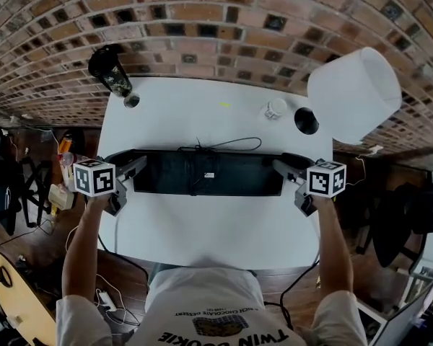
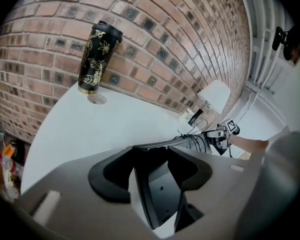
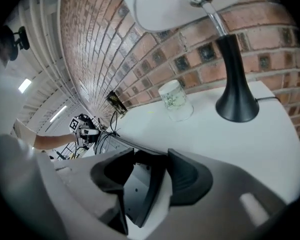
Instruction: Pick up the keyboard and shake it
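A black keyboard (image 1: 231, 175) lies crosswise over the middle of the white table (image 1: 202, 229), its underside with a small label facing up and its cable (image 1: 224, 146) bunched on it. My left gripper (image 1: 133, 166) holds its left end and my right gripper (image 1: 285, 166) its right end. In the left gripper view the keyboard's end (image 2: 162, 189) sits tilted between the pads of the left gripper (image 2: 151, 156), and both pads touch it. The right gripper view shows the same: the right gripper (image 3: 150, 159) has both pads against the keyboard's other end (image 3: 137, 189).
A black tumbler with a gold pattern (image 1: 112, 71) stands at the table's back left, by the brick wall. At the back right are a small glass jar (image 1: 276, 109) and a lamp with a black base (image 1: 306, 120) and a white shade (image 1: 353, 92). The table's edges lie close to both grippers.
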The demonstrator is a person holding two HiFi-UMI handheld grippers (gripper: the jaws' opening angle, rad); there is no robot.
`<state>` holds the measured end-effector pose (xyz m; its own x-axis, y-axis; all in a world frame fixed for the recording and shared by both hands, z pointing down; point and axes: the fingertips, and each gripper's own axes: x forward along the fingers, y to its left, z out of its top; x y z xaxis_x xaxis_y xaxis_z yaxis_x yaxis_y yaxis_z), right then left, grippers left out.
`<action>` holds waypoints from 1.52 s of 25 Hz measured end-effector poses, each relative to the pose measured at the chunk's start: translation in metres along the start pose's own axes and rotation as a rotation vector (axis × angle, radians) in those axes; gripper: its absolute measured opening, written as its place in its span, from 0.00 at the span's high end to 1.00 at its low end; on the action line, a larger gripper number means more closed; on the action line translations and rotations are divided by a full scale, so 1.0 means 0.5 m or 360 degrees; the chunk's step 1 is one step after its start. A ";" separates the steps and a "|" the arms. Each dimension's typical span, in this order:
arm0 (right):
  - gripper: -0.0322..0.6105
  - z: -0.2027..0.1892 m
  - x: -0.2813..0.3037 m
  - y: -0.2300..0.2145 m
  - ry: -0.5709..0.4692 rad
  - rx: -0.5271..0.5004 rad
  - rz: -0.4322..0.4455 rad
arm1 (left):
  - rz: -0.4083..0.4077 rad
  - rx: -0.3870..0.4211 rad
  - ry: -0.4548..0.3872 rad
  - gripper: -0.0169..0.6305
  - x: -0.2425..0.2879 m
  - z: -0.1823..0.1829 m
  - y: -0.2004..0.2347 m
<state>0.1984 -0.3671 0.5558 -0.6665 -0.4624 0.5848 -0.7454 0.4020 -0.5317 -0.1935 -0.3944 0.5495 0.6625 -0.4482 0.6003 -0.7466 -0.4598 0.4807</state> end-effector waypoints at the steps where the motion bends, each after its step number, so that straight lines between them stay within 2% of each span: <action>1: 0.62 0.003 -0.006 0.007 -0.0012 -0.0046 -0.0005 | 0.0015 0.0029 -0.0022 0.62 -0.008 0.004 -0.005; 10: 0.63 0.007 -0.064 0.063 -0.0059 -0.0349 -0.0028 | 0.0074 0.0229 -0.0134 0.63 -0.071 0.009 -0.057; 17: 0.63 -0.005 -0.102 0.094 -0.0063 -0.0489 -0.0043 | 0.0128 0.0349 -0.0156 0.63 -0.109 -0.007 -0.094; 30: 0.65 -0.052 -0.163 0.156 0.0054 -0.0784 -0.0048 | 0.0265 0.0639 0.0019 0.64 -0.178 -0.059 -0.151; 35: 0.66 -0.074 -0.177 0.175 0.0117 -0.0904 -0.0098 | 0.0333 0.0829 0.0130 0.64 -0.196 -0.082 -0.167; 38: 0.66 -0.087 -0.180 0.182 0.0161 -0.1041 -0.0176 | 0.0364 0.0964 0.0186 0.64 -0.203 -0.097 -0.174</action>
<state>0.1904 -0.2544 0.4815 -0.5597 -0.4648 0.6860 -0.6412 0.7674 -0.0032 -0.1990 -0.2715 0.4778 0.4543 -0.5153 0.7266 -0.6792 -0.7282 -0.0917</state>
